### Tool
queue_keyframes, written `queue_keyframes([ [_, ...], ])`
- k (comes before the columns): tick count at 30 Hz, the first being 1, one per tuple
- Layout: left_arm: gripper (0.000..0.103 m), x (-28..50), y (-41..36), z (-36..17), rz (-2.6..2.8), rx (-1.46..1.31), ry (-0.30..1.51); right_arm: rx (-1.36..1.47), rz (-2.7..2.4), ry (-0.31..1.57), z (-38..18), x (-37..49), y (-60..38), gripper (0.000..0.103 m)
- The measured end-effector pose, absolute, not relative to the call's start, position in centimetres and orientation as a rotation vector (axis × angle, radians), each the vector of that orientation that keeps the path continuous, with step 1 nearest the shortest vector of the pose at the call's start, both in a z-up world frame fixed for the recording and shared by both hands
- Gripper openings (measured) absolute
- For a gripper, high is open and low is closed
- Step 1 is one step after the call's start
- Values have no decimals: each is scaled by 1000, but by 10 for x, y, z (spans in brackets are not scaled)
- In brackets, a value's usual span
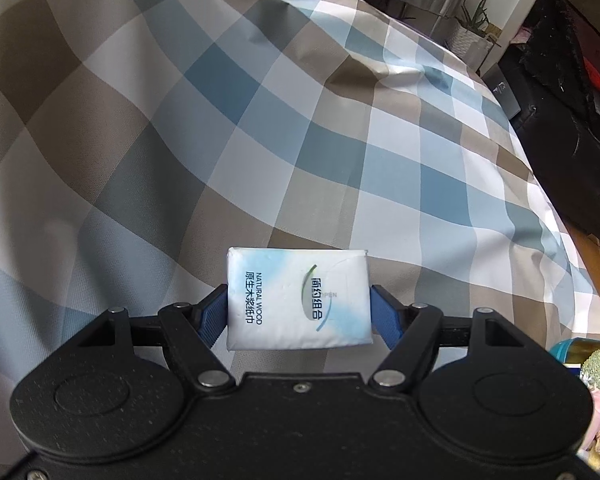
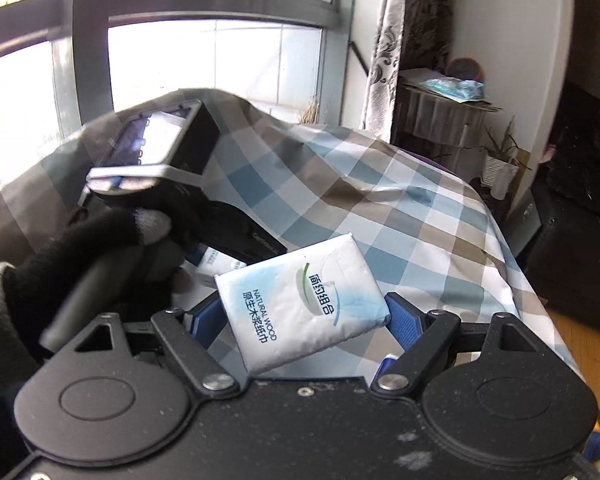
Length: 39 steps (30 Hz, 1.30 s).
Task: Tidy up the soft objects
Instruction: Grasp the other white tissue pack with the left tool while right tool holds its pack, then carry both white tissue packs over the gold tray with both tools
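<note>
A white and blue tissue pack [image 1: 288, 276] sits upright between the blue pads of my left gripper [image 1: 298, 298], which is shut on its two short sides above the checked bedspread [image 1: 260, 140]. My right gripper [image 2: 300, 306] is shut on a second, identical tissue pack [image 2: 296, 280], which lies tilted between the pads, one corner against the right pad [image 2: 400, 320]. In the right wrist view the left gripper's body [image 2: 156, 148] hangs at the left, held by a black-gloved hand [image 2: 100, 248]. A corner of its tissue pack [image 2: 214, 260] peeks out below; its fingers are hidden.
The checked bedspread [image 2: 380, 208] covers a raised hump at the back. A window [image 2: 220, 60] and patterned curtain [image 2: 392, 52] stand behind. A draped side table [image 2: 440, 120], a potted plant [image 2: 500, 164] and dark furniture [image 1: 572, 140] line the right side, over wooden floor [image 2: 588, 340].
</note>
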<state>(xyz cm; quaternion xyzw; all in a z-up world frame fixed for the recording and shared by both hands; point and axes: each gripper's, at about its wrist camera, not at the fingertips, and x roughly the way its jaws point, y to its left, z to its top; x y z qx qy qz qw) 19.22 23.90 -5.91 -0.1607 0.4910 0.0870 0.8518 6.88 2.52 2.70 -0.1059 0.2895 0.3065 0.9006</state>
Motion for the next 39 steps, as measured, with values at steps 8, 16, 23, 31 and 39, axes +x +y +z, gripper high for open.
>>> queue_keyframes([
  [8, 68, 174, 224, -50, 159, -277, 1017, -100, 601, 593, 48, 11, 5, 84],
  [16, 68, 153, 193, -40, 113, -115, 965, -24, 484, 528, 77, -25, -53, 84],
  [23, 68, 131, 171, -38, 55, -34, 948, 41, 277, 475, 90, -18, -131, 84],
  [31, 68, 99, 140, -38, 0, 15, 978, 79, 47, 498, 73, 25, -223, 84],
  [39, 68, 90, 99, -8, -32, -11, 994, 116, -69, 656, 55, 86, -279, 84],
])
